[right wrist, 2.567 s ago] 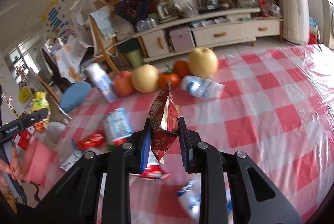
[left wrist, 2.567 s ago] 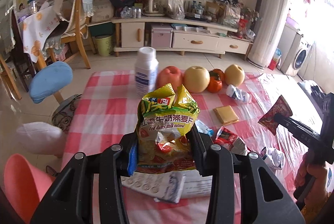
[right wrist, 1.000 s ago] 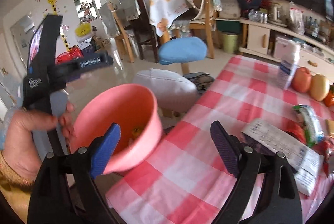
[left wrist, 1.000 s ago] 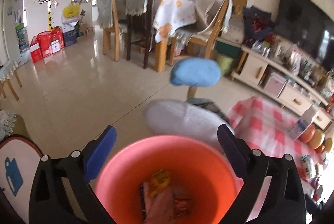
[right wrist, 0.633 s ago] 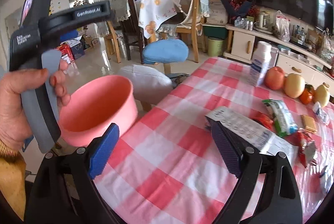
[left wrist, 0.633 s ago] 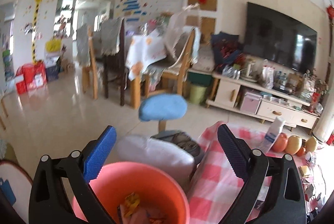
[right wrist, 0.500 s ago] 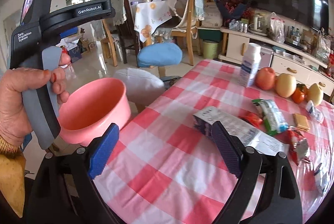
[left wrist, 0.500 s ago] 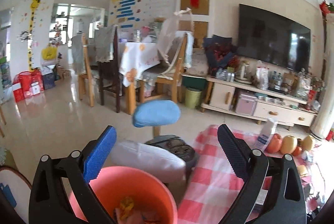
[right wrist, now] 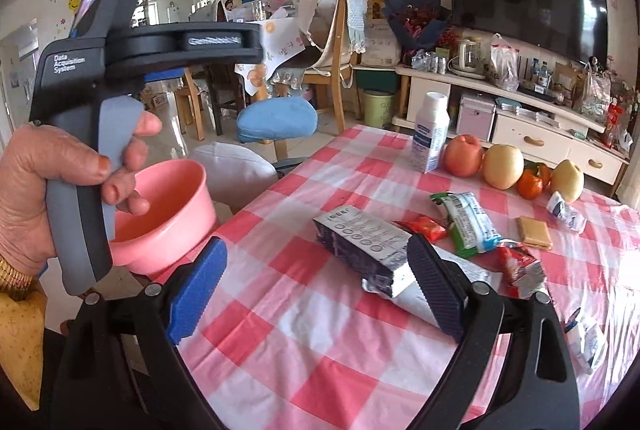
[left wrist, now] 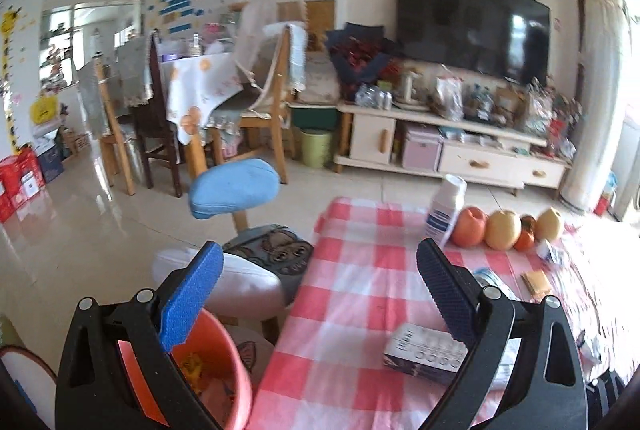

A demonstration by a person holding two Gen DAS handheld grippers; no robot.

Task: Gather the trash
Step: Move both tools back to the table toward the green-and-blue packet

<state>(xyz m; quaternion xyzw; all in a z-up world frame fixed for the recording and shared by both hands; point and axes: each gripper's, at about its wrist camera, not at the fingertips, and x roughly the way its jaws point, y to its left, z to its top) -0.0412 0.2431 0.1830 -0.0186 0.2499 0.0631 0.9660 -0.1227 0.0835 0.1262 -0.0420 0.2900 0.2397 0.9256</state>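
Note:
A pink basin (right wrist: 168, 213) sits beside the table's left edge; in the left wrist view the basin (left wrist: 224, 382) holds yellow and other wrappers. My left gripper (left wrist: 316, 294) is open and empty, above the basin's right rim and the table edge. My right gripper (right wrist: 316, 286) is open and empty over the checked tablecloth (right wrist: 304, 342). Trash lies ahead of it: a flattened silver-blue carton (right wrist: 360, 242), a green-white wrapper (right wrist: 468, 222), a red wrapper (right wrist: 424, 226) and a red-silver wrapper (right wrist: 520, 266). The carton also shows in the left wrist view (left wrist: 424, 354).
A white bottle (right wrist: 432, 137), apples, pears and oranges (right wrist: 504, 165) stand at the table's far side. A tan cracker (right wrist: 534, 232) and small white packets (right wrist: 566, 211) lie to the right. A blue stool (right wrist: 276, 119) and a white cushion (right wrist: 232, 165) stand left of the table.
Both grippers dropped their wrappers into the pink basin and opened. Both have since swung right, from the basin back toward the table.

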